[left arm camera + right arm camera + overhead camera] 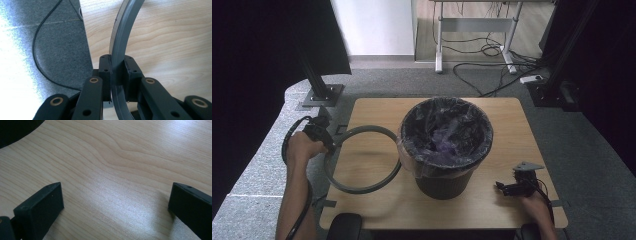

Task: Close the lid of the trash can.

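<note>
Grey ring (362, 159), dark bin (445, 177) with seemingly purplish liner (447, 137), light woodgrain table (377, 205).

The grey ring (362, 160) is a thin plastic hoop. It hangs tilted over the table's left side, beside the bin (446, 145).

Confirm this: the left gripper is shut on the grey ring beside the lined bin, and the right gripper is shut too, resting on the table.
One thing is wrong: the right gripper is open, its jaws wide apart over the table in the right gripper view. The left gripper is indeed shut on the grey ring beside the lined bin.
</note>
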`<action>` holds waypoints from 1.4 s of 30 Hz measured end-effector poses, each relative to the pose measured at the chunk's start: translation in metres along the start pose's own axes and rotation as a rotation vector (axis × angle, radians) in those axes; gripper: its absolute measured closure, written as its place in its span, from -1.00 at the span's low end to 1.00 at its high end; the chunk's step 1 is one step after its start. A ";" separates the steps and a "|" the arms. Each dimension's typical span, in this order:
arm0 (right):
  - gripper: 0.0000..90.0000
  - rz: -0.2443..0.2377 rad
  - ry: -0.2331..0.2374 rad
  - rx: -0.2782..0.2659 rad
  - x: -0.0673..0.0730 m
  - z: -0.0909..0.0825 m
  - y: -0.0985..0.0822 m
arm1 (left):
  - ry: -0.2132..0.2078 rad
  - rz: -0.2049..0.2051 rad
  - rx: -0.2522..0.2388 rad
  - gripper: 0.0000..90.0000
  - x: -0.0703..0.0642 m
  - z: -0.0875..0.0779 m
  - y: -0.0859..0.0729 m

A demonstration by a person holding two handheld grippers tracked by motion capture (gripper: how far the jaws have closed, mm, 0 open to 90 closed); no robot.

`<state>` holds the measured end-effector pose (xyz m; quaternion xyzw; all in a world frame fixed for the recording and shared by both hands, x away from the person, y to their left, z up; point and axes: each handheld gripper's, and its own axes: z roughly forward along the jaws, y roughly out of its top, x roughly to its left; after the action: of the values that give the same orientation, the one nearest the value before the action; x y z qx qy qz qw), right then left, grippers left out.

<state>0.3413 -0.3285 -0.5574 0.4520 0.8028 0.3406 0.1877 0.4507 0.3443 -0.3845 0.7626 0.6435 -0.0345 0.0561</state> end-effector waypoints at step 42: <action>-1.00 0.001 0.000 0.000 0.000 0.000 0.000 | -0.020 0.024 -0.062 0.73 -0.011 -0.149 -0.009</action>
<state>0.3412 -0.3284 -0.5574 0.4524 0.8025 0.3408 0.1876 0.4375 0.3548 -0.2361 0.7677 0.6346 -0.0215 0.0862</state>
